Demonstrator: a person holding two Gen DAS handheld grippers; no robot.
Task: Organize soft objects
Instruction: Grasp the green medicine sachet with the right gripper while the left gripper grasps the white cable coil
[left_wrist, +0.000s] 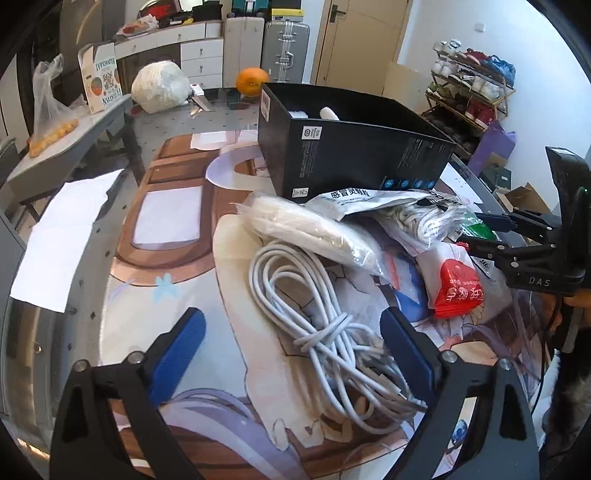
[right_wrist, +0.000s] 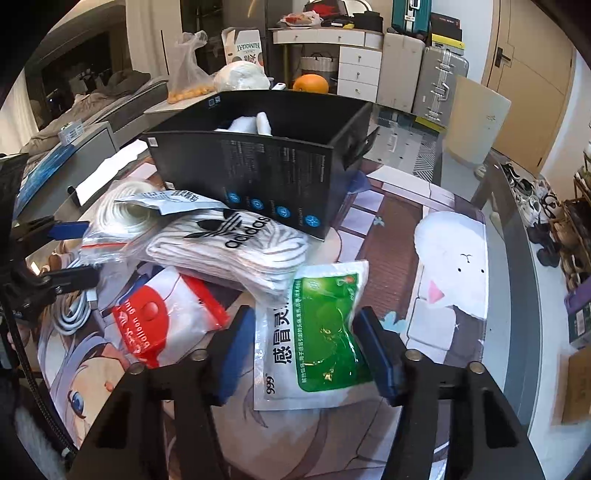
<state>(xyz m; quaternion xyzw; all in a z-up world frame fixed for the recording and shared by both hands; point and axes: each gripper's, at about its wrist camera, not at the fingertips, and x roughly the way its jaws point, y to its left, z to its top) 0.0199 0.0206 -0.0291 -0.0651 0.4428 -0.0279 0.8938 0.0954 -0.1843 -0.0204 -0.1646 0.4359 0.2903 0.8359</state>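
Observation:
A pile of soft packets lies on the printed mat in front of a black box (left_wrist: 354, 155), also seen in the right wrist view (right_wrist: 273, 177). My left gripper (left_wrist: 293, 347) stands open astride a coiled white cable (left_wrist: 325, 325); neither pad presses it. My right gripper (right_wrist: 303, 321) is closed on the green-and-white medicine pouch (right_wrist: 317, 332), a pad against each long edge. Beside the pouch lie bagged Adidas socks (right_wrist: 236, 243), a red-and-white packet (right_wrist: 162, 321) and a bagged white rope coil (right_wrist: 122, 218). Something white (right_wrist: 247, 123) rests inside the box.
Behind the box sit an orange (left_wrist: 252, 81), a white bagged bundle (left_wrist: 159, 90) and a carton (left_wrist: 101, 75). A white sheet (left_wrist: 70, 229) hangs over the table's left edge. The right gripper (left_wrist: 491, 232) shows at the pile's right. A shoe rack (left_wrist: 469, 92) stands beyond.

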